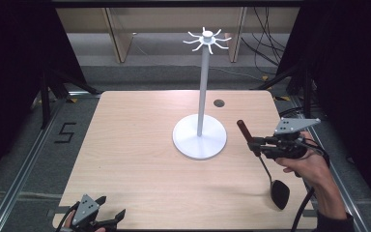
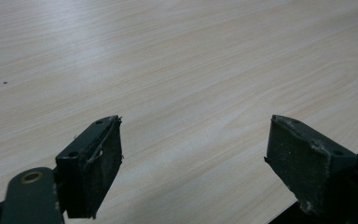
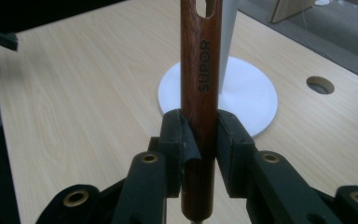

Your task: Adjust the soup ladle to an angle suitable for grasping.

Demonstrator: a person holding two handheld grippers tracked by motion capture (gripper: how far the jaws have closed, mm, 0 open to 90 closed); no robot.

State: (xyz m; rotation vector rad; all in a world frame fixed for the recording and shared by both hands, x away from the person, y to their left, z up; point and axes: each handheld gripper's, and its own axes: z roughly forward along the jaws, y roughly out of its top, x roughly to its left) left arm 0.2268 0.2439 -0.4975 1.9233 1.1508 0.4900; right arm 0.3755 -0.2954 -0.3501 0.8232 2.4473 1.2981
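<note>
Pale wood-grain laminate covers the bench [image 1: 140, 159], which stands in a dim room with cables and board panels behind it. At its far middle stands a white metal hanging stand with a round flat base, a slim pole and a crown of short hooks [image 1: 200, 137]. The right tongs [image 1: 254, 143] are clamped on the reddish-brown wooden handle of a long ladle with a dark metal stem and a black bowl [image 1: 245, 131]; in the right gripper view the pads squeeze the handle [image 3: 200, 93] just below its hanging slot, with the stand's base straight ahead of them. The handle end tilts up and away toward the stand, while the bowl hangs on the near side of these tongs, just above the bench. This looks like the carrying step. Next, the slot must be raised to the crown and threaded over one hook. The left tongs [image 2: 193, 163] stand apart, holding nothing, over bare bench at its near edge.
</note>
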